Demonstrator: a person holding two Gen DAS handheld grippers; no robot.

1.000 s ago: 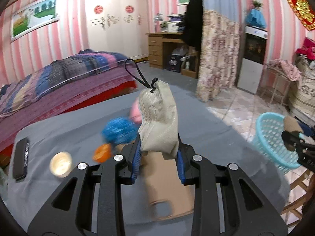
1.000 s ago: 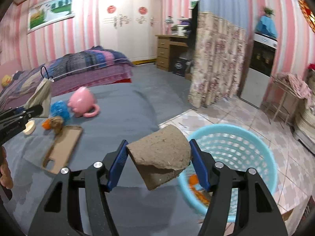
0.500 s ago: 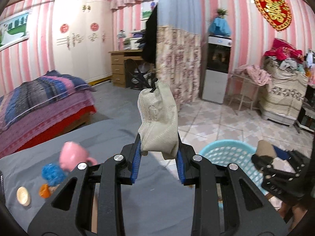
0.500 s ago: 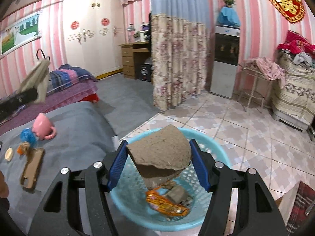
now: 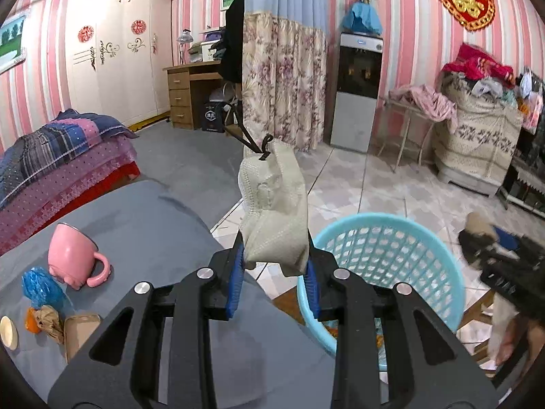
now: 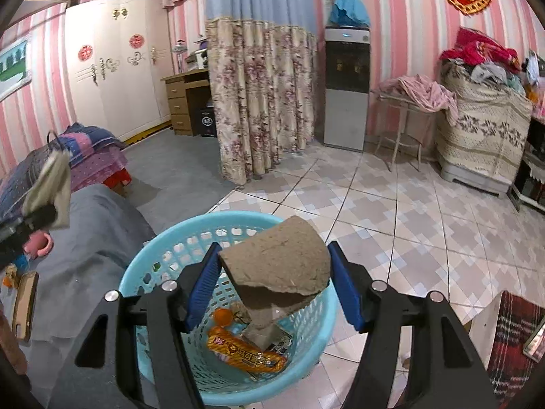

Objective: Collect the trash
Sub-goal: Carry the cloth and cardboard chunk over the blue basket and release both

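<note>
Beside the grey table (image 5: 143, 211), on the tiled floor, stood the light blue basket (image 6: 143, 272), the largest thing that belonged to the task. It already had some trash at its bottom, among it an orange snack wrapper (image 6: 247, 354). On the table some small things were left: a pink mug (image 5: 69, 255), a crumpled blue bag (image 5: 41, 288) and a few brown and orange scraps which I could not name with certainty.

The right gripper (image 6: 272, 289) was placed above the basket, and its blue pads were pressed on both sides of a torn piece of grey cardboard (image 6: 276, 266). The cardboard hung over the basket opening. The left gripper (image 5: 274, 266) had its pads nearly together, and they pinched the lower part of a used face mask (image 5: 272, 211) with a black ear loop. In the left wrist view this mask was seen over the near rim of the basket, between table edge and basket, but I could not tell if it was truly above the opening.

In my judgement the step in hand was the bringing of two pieces of trash to the basket. The next move calls for opening the right pads so the cardboard falls in. The left hand probably needs to go a little more over the basket before it lets the mask go, because such a light mask can catch on the rim.
</note>
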